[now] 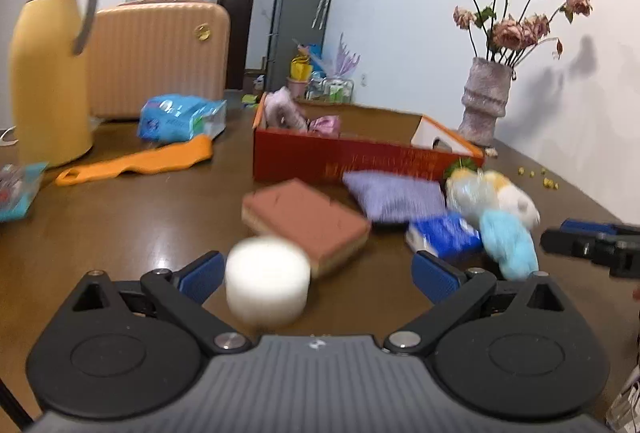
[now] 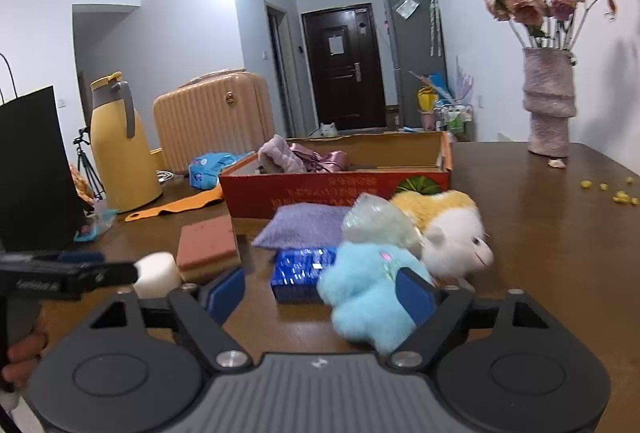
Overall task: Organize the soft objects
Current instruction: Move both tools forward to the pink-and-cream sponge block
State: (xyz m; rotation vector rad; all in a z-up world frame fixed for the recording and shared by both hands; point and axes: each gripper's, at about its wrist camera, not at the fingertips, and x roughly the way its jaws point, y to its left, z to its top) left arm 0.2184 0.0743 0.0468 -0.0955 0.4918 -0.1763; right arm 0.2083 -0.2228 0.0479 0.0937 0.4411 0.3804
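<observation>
A white foam cylinder [image 1: 267,281] stands on the brown table [image 1: 120,225], between the wide-spread fingers of the left gripper [image 1: 318,273], close to its left pad and not clamped. Just behind the cylinder lies a reddish sponge block [image 1: 308,221]. To the right of the block sit a purple cushion [image 1: 394,195], a blue tissue pack [image 1: 444,235], a light blue plush toy [image 1: 508,241] and a white and yellow plush toy [image 1: 508,195] with a clear wrapper [image 2: 376,221] on it.

The right gripper [image 2: 320,293] also stands wide open; its right pad is against the light blue plush toy, and nothing is held. The blue tissue pack lies just ahead between its fingers.

Behind this cluster is an open red cardboard box [image 1: 352,161] holding a pink fuzzy item [image 1: 280,109] and some pink fabric [image 1: 326,123]. Further left on the table are an orange strip [image 1: 140,163], a blue plastic packet [image 1: 180,117] and a yellow jug [image 1: 48,73]. A vase [image 1: 486,101] of dried roses stands by the wall to the right, and a peach suitcase [image 1: 160,61] is behind the table.
</observation>
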